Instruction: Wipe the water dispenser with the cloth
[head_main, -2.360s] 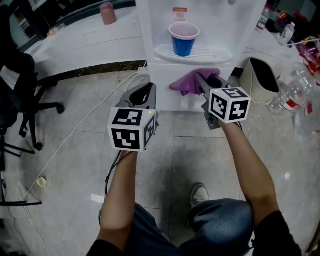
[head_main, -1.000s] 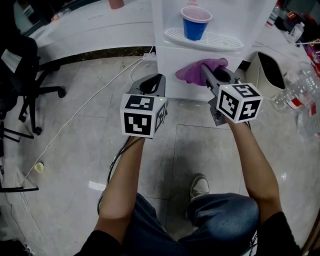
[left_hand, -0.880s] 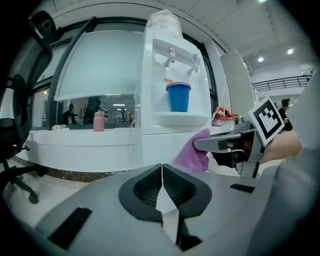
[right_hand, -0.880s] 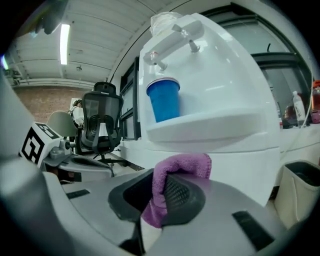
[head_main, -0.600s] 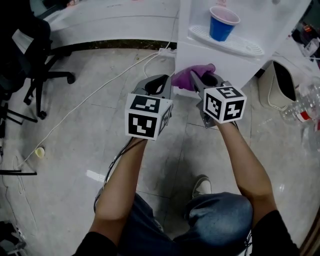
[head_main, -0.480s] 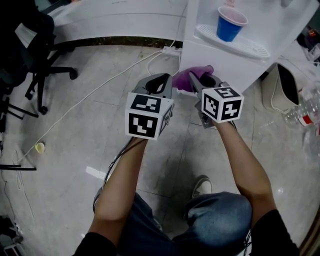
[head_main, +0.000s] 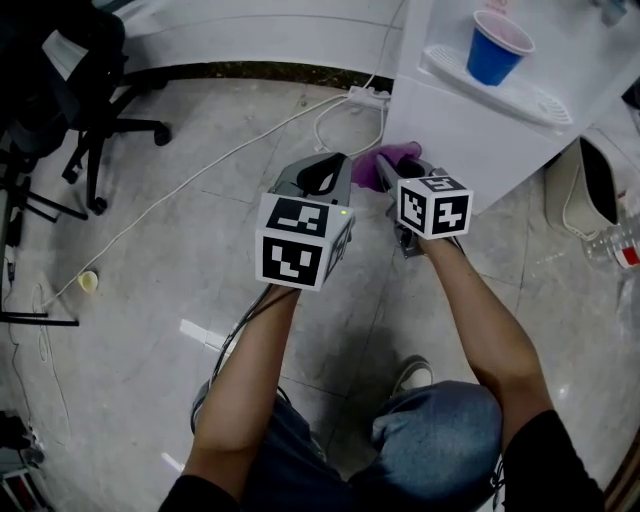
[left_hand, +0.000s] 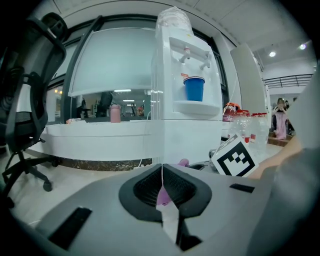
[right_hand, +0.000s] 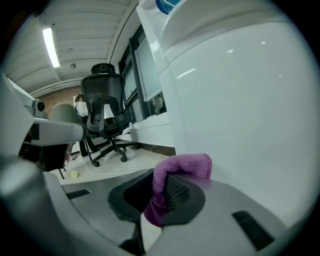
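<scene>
- Purple terry cloth (right_hand: 182, 167) is pinched between the closed jaws of the right gripper (right_hand: 160, 192). It is folded over one black ribbed pad, with a rounded fold sticking out past the tips.
- The fold sits by the lower left corner of the tall white water dispenser (head_main: 450, 130). I cannot tell whether it touches the panel.
- The jaws of the left gripper (left_hand: 162, 172) are together along a thin seam. A sliver of purple shows low in the gap, and I cannot tell whether it lies between the pads or beyond them.
- From the head view, the left gripper (head_main: 322, 172) is just beside the cloth (head_main: 385, 165) and the right gripper (head_main: 400, 168), left of the dispenser's corner.
- A blue plastic cup (head_main: 497, 50) stands on the dispenser's white drip tray, well above the cloth.
- The dispenser stands on a pale polished stone-tile floor (head_main: 150, 300).
- A thin white cable (head_main: 200, 180) runs across the tiles from the dispenser's left side.
- Left of the dispenser a long white counter (head_main: 250, 35) curves away, with a black office chair (head_main: 70, 90) at its far end.
- Open floor lies left of and in front of the dispenser. A white bin (head_main: 595, 190) stands close on its right.
</scene>
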